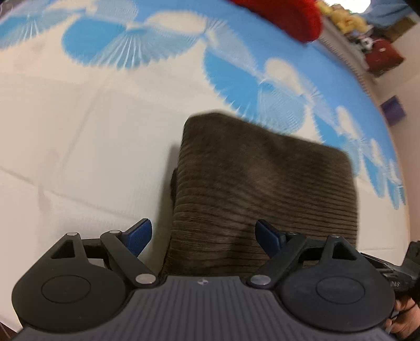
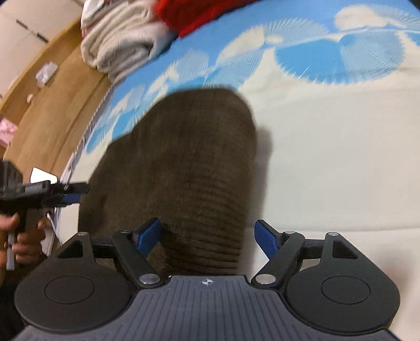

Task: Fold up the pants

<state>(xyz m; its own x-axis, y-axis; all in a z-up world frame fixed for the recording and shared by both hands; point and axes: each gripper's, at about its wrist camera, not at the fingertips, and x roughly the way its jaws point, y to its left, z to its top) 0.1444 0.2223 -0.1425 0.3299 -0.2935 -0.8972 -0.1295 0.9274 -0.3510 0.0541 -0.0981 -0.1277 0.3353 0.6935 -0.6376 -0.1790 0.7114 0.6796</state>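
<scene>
The brown corduroy pants (image 1: pixel 262 188) lie folded into a compact block on a bed sheet (image 1: pixel 78 157) that is cream with blue fan prints. My left gripper (image 1: pixel 203 237) is open and empty, its blue fingertips (image 1: pixel 139 234) spread above the near left edge of the block. In the right wrist view the pants (image 2: pixel 189 170) fill the middle. My right gripper (image 2: pixel 207 237) is open and empty above their near edge. The other gripper (image 2: pixel 39 192) shows at the far left of that view, held in a hand.
A red cloth (image 1: pixel 288 15) lies at the far edge of the bed. Folded pale towels (image 2: pixel 120 44) sit beside more red cloth (image 2: pixel 194 13). A wooden floor (image 2: pixel 47 112) lies past the bed edge. Clutter and a red box (image 1: pixel 383 55) stand at the right.
</scene>
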